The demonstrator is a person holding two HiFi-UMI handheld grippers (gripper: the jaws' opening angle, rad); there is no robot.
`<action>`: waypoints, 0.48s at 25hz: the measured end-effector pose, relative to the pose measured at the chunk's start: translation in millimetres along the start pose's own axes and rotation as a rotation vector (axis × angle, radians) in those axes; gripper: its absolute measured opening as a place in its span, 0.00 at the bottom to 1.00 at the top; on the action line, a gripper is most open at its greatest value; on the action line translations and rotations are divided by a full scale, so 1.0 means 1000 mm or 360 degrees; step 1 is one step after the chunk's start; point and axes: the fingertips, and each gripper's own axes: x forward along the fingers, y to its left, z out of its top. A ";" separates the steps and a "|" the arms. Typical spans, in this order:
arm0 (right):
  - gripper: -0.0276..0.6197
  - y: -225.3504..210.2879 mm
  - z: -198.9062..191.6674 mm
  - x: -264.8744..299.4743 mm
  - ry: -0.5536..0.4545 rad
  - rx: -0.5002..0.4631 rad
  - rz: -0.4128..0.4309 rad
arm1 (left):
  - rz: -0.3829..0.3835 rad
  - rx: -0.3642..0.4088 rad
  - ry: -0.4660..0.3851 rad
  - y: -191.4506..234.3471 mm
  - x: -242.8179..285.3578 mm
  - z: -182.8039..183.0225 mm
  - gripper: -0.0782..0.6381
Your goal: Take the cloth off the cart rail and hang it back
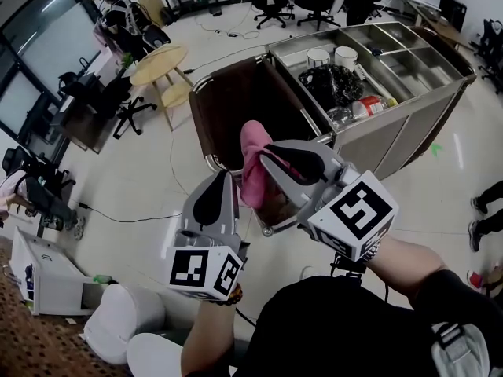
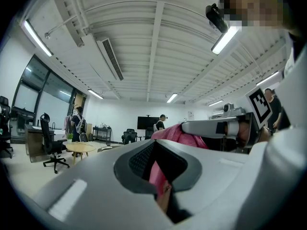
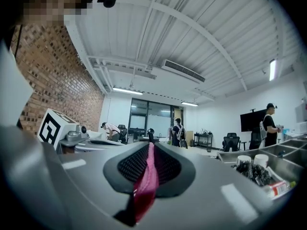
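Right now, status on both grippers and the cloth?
Left gripper and right gripper shut on pink cloth. Cloth held up over cart rail. Nothing in the way.

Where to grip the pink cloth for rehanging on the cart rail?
Along one edge, at two separate points, jaws edge-on across the thin fold: it's limp, so one pinch would likely bunch it. Now left gripper and right gripper are shut on the pink cloth that way.

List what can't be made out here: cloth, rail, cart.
- Cloth: in the head view its lower part is behind the left claw and right claw. Each gripper view shows only a strip pinched between the jaws.
- Rail: in the head view its near end is covered by the claws and cloth.
- Bins: in the head view the contents are too small to identify.
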 end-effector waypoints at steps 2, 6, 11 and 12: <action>0.09 0.008 0.002 -0.003 -0.0002 -0.0003 -0.0013 | -0.0011 0.0003 -0.0003 -0.002 -0.009 0.003 0.11; 0.09 0.032 0.009 -0.003 -0.0008 -0.0013 -0.0050 | -0.0056 0.0011 -0.0013 0.000 -0.031 0.014 0.11; 0.09 0.055 0.020 -0.005 -0.0015 -0.0026 -0.0118 | -0.0110 0.0017 -0.0022 0.001 -0.056 0.027 0.11; 0.09 0.060 0.022 -0.006 -0.0016 -0.0022 -0.0136 | -0.0123 0.0017 -0.0022 0.001 -0.060 0.028 0.11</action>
